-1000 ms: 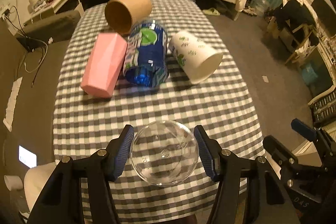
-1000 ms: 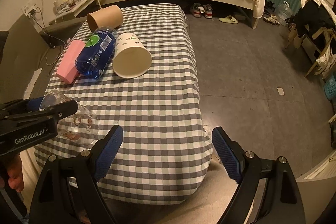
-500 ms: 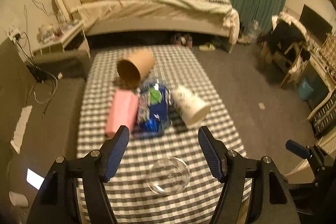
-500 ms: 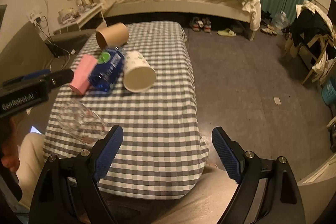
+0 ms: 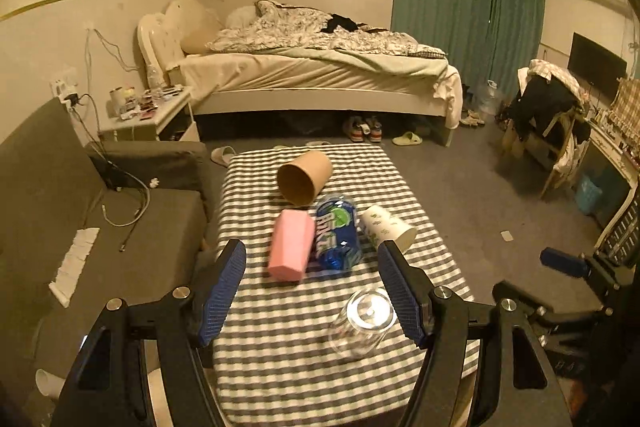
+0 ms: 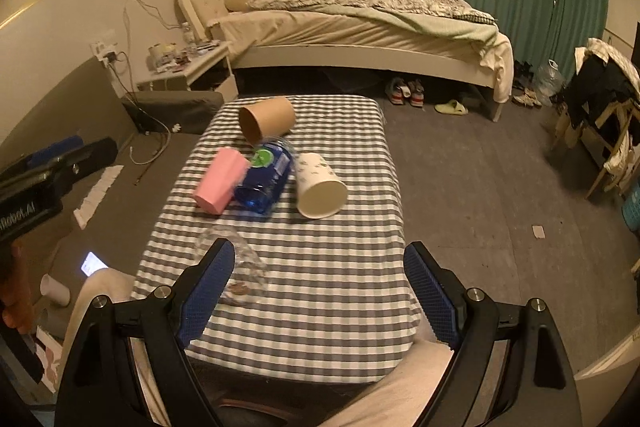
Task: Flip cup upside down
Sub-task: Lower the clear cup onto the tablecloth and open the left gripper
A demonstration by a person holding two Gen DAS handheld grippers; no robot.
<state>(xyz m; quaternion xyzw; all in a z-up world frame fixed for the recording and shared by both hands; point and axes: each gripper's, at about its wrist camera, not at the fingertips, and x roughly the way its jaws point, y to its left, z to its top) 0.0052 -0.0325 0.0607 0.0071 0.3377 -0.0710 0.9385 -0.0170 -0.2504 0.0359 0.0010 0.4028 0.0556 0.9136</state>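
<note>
A clear plastic cup stands upside down, base up, near the front of the checkered table. It also shows in the right wrist view, partly behind my right gripper's left finger. My left gripper is open and empty, raised above and behind the cup, with the cup near its right finger. My right gripper is open and empty above the table's front edge. A brown paper cup, a pink cup, a blue bottle and a white printed cup lie on their sides mid-table.
A grey sofa runs along the left of the table. A bed stands behind it, with a nightstand at the back left. A chair with clothes stands at the right.
My left gripper let go of the clear cup, opened wide and pulled up and back. The cup stands base up on the table. My right gripper also rose and drew back.
</note>
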